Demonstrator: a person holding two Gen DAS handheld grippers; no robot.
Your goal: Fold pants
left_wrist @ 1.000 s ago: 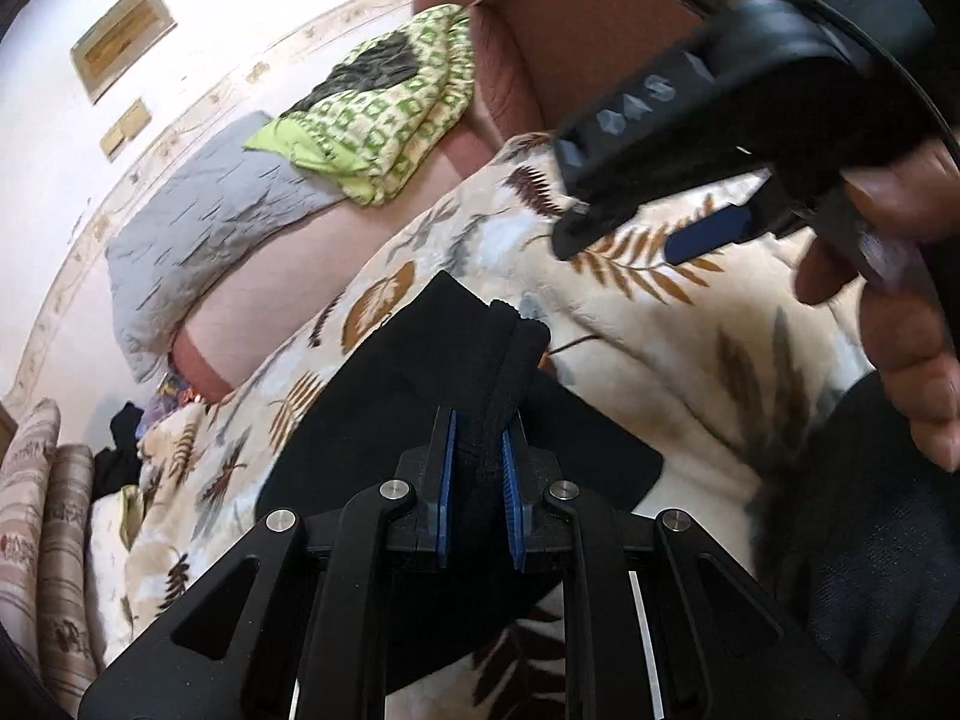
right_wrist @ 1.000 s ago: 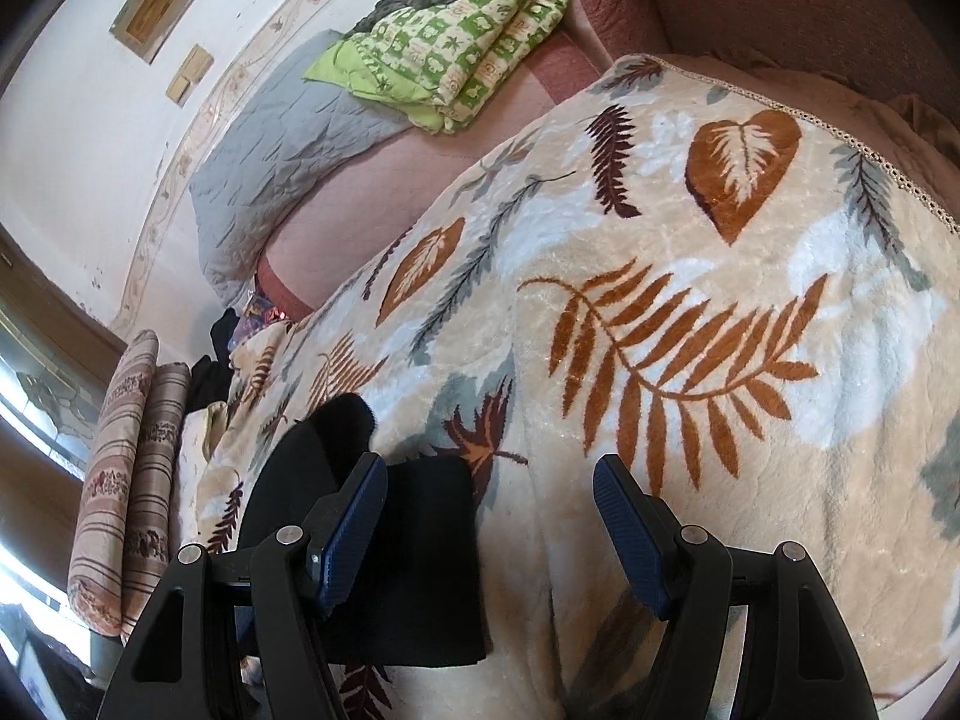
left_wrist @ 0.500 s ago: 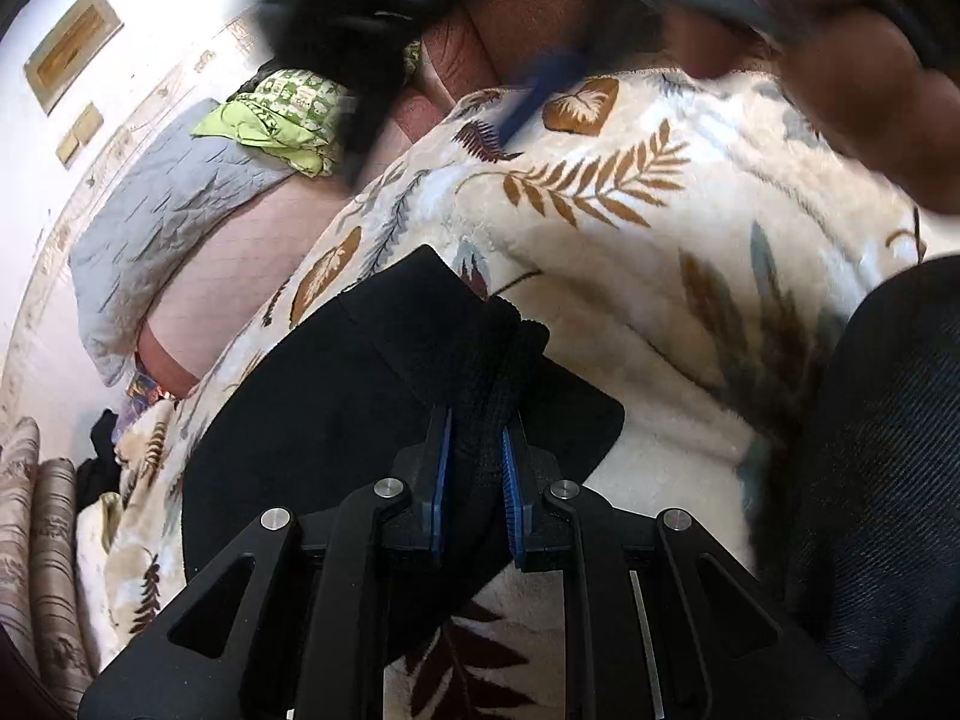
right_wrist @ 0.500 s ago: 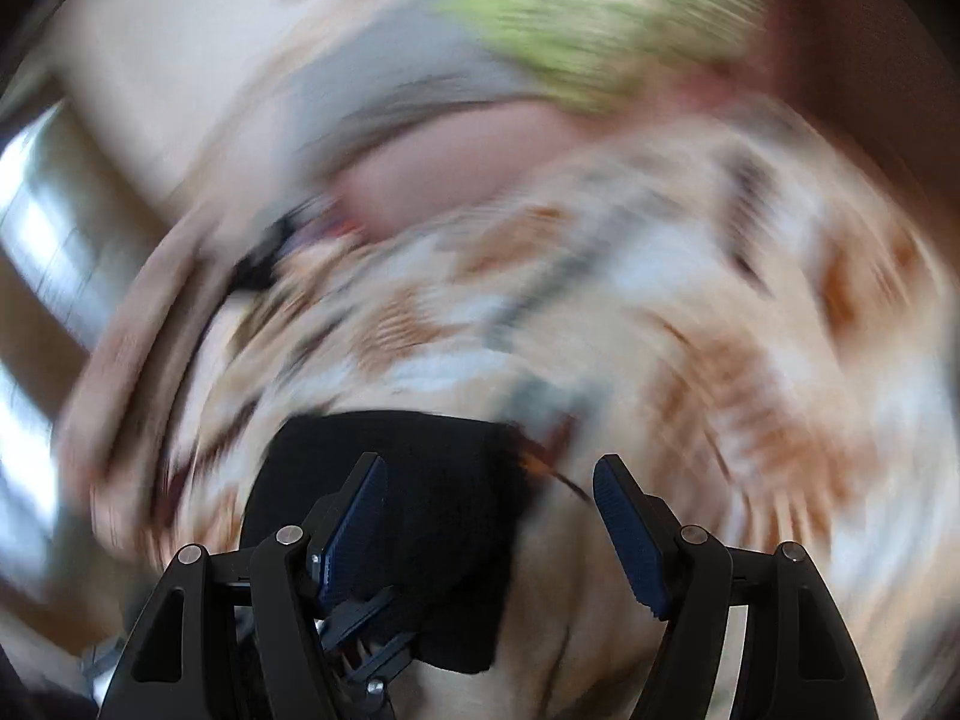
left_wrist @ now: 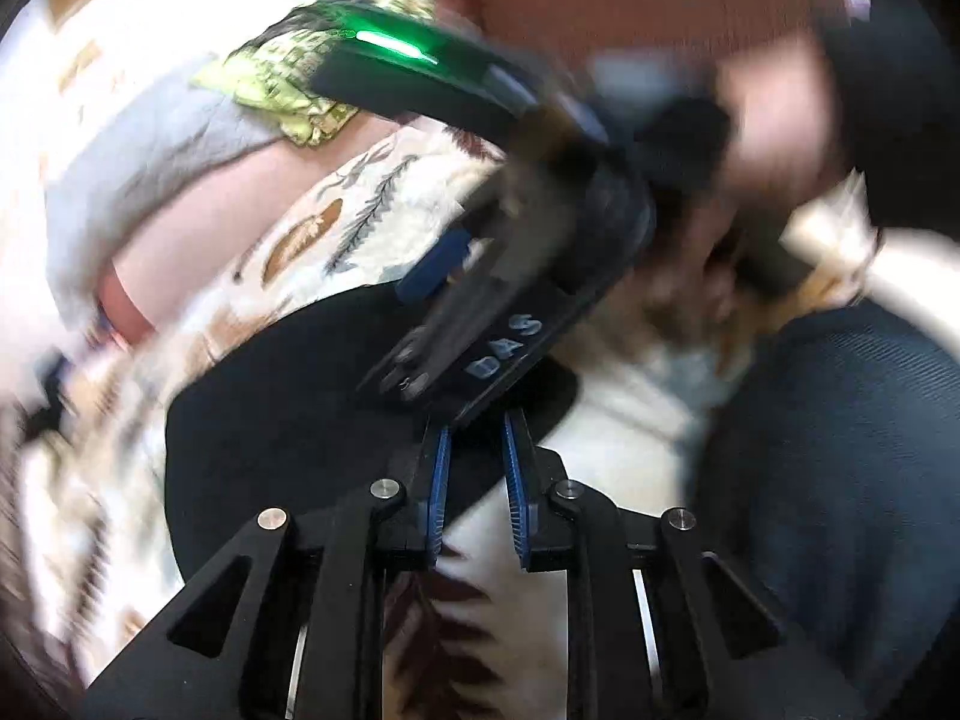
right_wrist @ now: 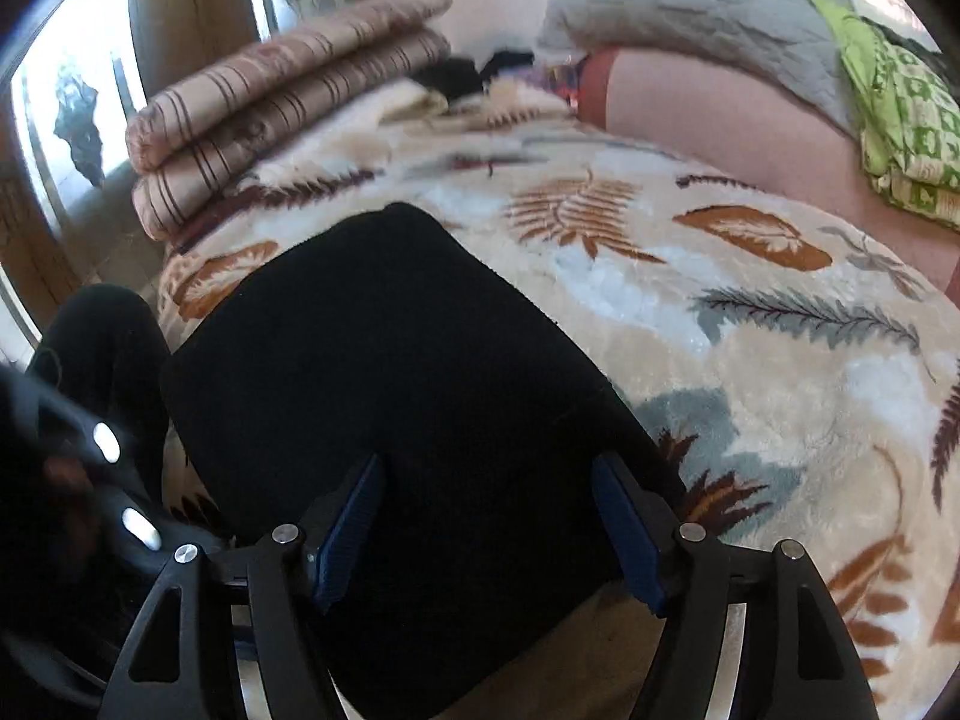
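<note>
Both grippers sit over the black pants (right_wrist: 408, 396) on the leaf blanket (right_wrist: 750, 324), the right gripper (right_wrist: 486, 522) spread wide and the left gripper (left_wrist: 474, 474) narrowly parted and empty (view blurred), so a hasty bump there could rumple the fold.

Left wrist view: low, close over leaf-print blanket (left_wrist: 630, 396), looking forward past own jaws toward grey pillow (left_wrist: 150, 144); right gripper (left_wrist: 480, 300) crosses frame, blurred. Right wrist view: higher, close above black pants (right_wrist: 390, 372), facing striped cushions (right_wrist: 288, 102) and window. Shared: pants (left_wrist: 270, 396), blanket (right_wrist: 750, 312), grey pillow (right_wrist: 690, 6), green cloth (right_wrist: 900, 120).
</note>
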